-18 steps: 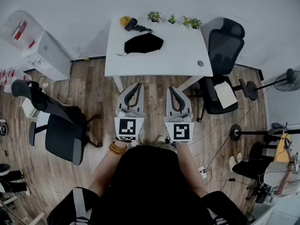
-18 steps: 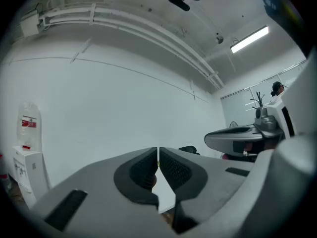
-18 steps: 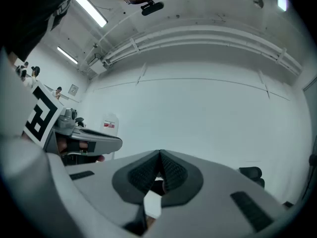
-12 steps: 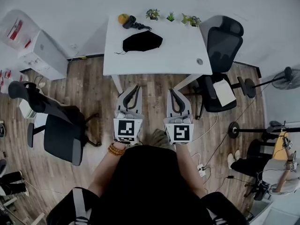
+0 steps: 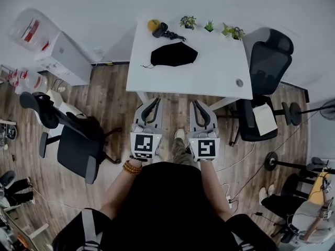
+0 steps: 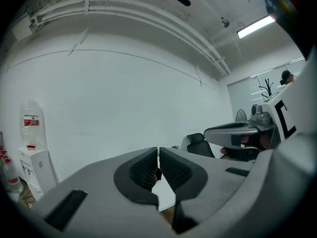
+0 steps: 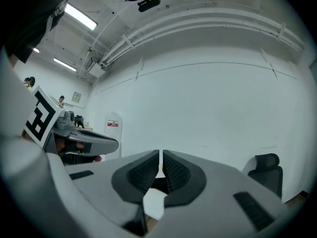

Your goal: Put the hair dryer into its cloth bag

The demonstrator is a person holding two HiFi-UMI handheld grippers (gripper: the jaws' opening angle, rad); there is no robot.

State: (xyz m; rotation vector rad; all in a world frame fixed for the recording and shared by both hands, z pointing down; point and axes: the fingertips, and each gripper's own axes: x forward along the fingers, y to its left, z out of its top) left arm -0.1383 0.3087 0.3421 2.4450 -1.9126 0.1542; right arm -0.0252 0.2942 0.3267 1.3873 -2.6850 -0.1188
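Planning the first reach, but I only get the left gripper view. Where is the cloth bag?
Observer: The black cloth bag lies flat on the white table, toward its far side.
Operator: And the hair dryer?
Observer: The hair dryer sits at the table's far edge, beyond the bag, beside an orange round object.
Operator: Right claw holding anything?
Observer: No, the right claw is shut and empty.

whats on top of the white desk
On the white desk: a black cloth bag lying flat, a black hair dryer and an orange round thing at the far edge, three small potted plants. Anything inside or under the bag is covered.
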